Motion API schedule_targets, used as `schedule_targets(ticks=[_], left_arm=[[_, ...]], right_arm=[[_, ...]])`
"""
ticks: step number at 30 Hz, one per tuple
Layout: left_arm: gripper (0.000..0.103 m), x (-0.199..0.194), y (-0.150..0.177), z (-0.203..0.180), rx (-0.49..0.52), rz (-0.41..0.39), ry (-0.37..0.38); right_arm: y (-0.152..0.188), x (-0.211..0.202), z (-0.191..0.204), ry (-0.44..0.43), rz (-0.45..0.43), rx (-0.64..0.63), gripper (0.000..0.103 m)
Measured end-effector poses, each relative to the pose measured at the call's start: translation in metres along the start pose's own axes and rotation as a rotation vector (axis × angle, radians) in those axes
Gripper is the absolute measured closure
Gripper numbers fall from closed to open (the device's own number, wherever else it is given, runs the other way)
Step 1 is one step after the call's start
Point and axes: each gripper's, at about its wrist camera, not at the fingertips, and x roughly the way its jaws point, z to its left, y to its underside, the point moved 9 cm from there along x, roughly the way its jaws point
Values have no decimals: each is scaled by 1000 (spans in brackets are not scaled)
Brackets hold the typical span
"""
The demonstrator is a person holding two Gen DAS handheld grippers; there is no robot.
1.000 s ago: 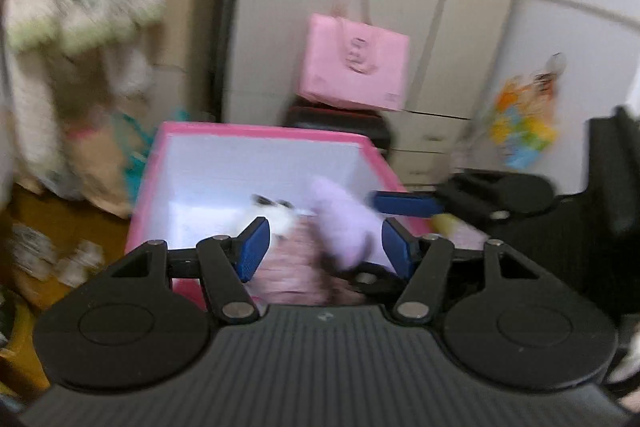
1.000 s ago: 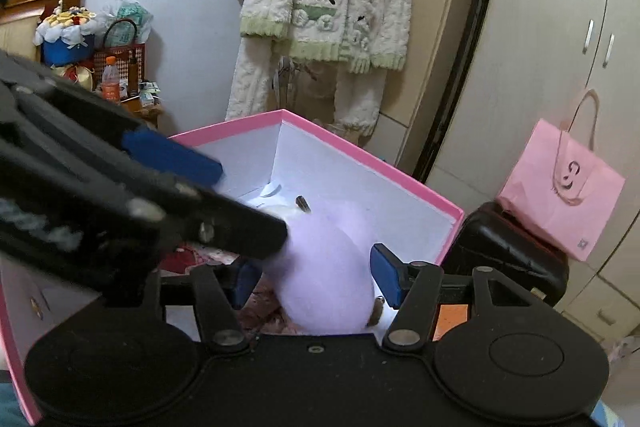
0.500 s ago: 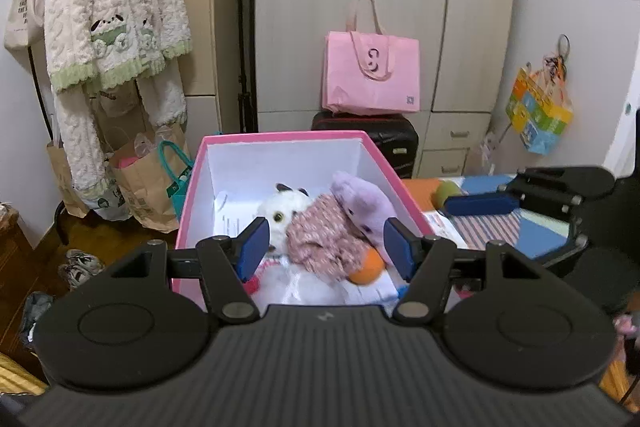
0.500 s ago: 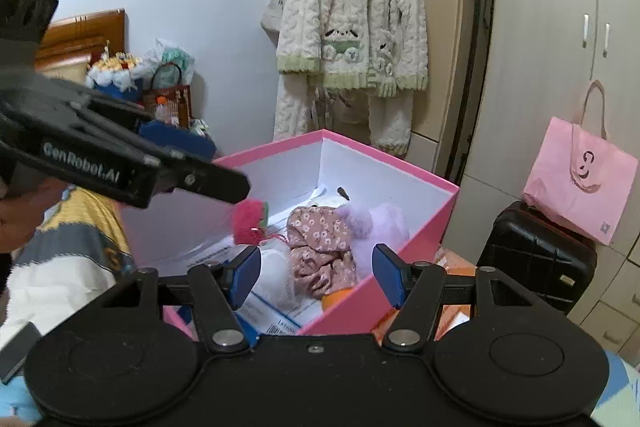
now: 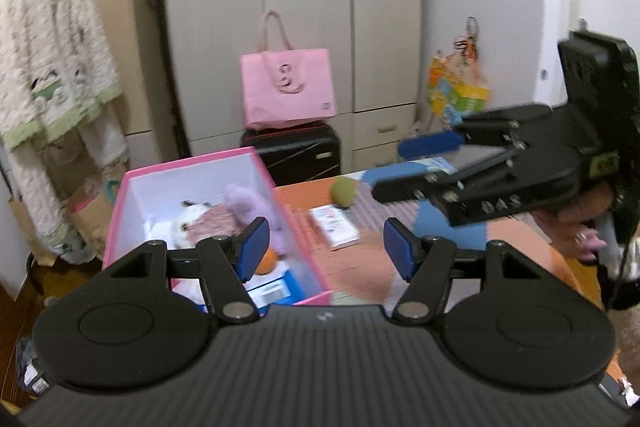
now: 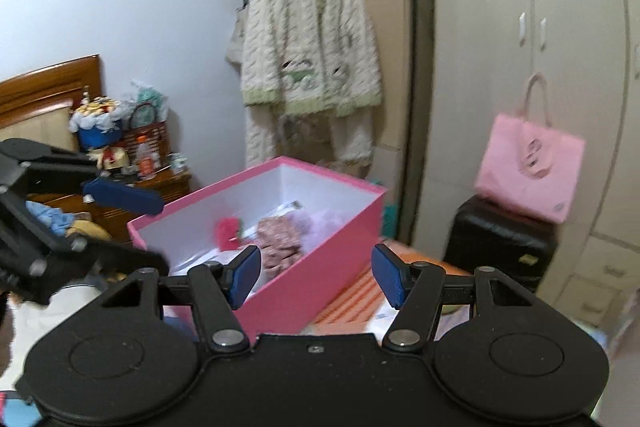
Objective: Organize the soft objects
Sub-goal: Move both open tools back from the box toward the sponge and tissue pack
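A pink box (image 5: 188, 163) with white inner walls stands on the orange table, left of my left gripper (image 5: 325, 249). In it lie a purple plush (image 5: 244, 203), a white plush (image 5: 184, 223), a floral cloth (image 5: 208, 227) and an orange ball (image 5: 266, 263). A green ball (image 5: 344, 191) rests on the table beside the box. My left gripper is open and empty. My right gripper (image 5: 416, 165) hovers above the table at the right. In the right wrist view the right gripper (image 6: 316, 275) is open and empty before the box (image 6: 320, 247), with the floral cloth (image 6: 280, 239) and a red plush (image 6: 228, 231) inside. The left gripper (image 6: 132, 227) is at the left.
A flat packet (image 5: 334, 227) lies on the table near the green ball. A pink tote bag (image 5: 286, 87) sits on a black suitcase (image 5: 292, 155) before the wardrobe. A knitted cardigan (image 6: 308, 39) hangs behind the box. A hand (image 5: 584, 227) holds the right gripper.
Both grippers have drawn back and up from the box. The purple plush that was between the right gripper's fingers now lies in the box. The left wrist view has swung to the right.
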Motion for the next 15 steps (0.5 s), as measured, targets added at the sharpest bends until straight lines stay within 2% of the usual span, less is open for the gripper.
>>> schedule_targets(ticks=[4,12,15], left_arm=[[41,8,-3,-25,29,7,25],[41,50,-10,-56,67,47,58],[41,67,-10,-60,66,59,49]], right_arm=[[0,-14,-16,54,-31,-8,36],[24,-23,-57,34,-13,95,37],[28,-13,-74,65,5,101,36]])
